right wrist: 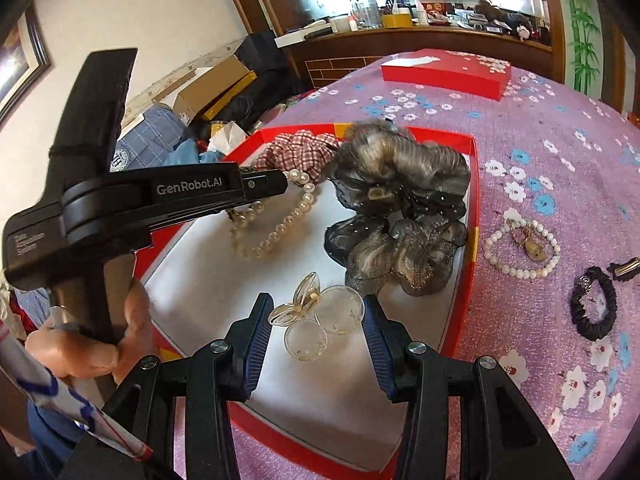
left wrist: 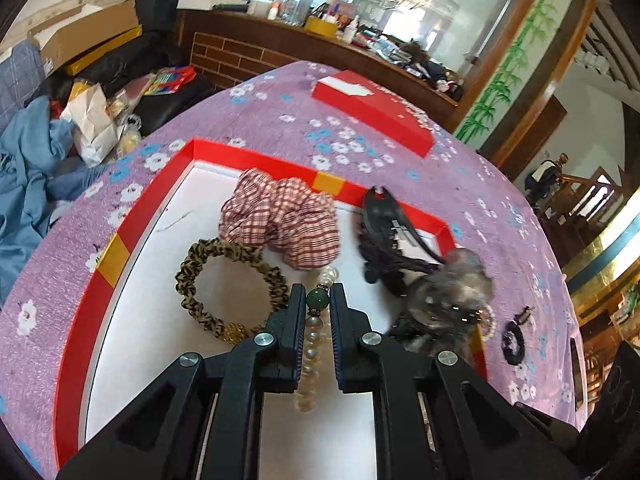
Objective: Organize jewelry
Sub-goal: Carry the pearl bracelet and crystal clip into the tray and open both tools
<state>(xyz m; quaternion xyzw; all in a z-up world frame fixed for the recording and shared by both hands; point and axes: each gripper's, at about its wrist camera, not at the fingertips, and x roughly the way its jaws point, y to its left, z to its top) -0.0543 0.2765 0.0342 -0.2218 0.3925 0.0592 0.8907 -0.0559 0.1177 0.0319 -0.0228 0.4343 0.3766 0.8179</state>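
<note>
- Left gripper (left wrist: 318,300) of mine, seen from its own wrist camera, is nearly closed on the pearl necklace (left wrist: 312,344), pinching it at a green bead (left wrist: 318,299) while the strand hangs over the red tray (left wrist: 120,232).
- Inside that tray already lie a leopard-print scrunchie (left wrist: 230,284), a red plaid scrunchie (left wrist: 280,222), a black claw clip (left wrist: 384,232) and a grey fluffy scrunchie (left wrist: 448,300).
- Just outside the tray's right wall, a black scrunchie (left wrist: 513,342) sits on the purple floral tablecloth (left wrist: 460,184).
- Right gripper (right wrist: 316,320), seen from its wrist camera, is spread wide and holds nothing; a clear bubble hair clip (right wrist: 320,320) lies on the tray floor between its fingers.
- Right of the tray in this view, a pearl bracelet (right wrist: 522,248), the black scrunchie and a small dark clip (right wrist: 624,268) remain on the cloth.
- I judge the job past halfway: most pieces are in the tray, the necklace is about to go down, and three wait outside.
</note>
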